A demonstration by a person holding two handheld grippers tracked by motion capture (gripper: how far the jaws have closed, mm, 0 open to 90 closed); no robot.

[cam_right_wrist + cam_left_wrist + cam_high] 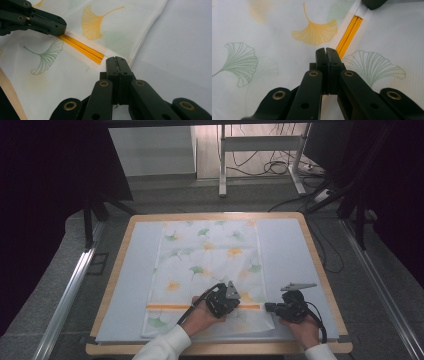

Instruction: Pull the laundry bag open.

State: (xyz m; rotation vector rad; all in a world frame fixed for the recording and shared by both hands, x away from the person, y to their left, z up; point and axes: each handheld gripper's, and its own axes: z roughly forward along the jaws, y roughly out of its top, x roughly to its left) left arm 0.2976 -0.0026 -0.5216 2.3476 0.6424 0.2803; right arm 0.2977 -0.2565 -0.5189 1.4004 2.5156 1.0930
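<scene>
- One thin white woven cloth printed with green and yellow fan-shaped ginkgo leaves point(205, 265) lies flat down the middle of the table, reaching from the far edge to the near edge.
- One narrow orange ribbed stripe point(170, 306) crosses it near the near edge.
- One wooden-rimmed table with a pale grey mat point(127, 285).
- Two black claws: the left claw point(326, 51) is fully closed, empty, over the stripe; the right claw point(115, 60) is fully closed, empty, at the cloth's right hem.
</scene>
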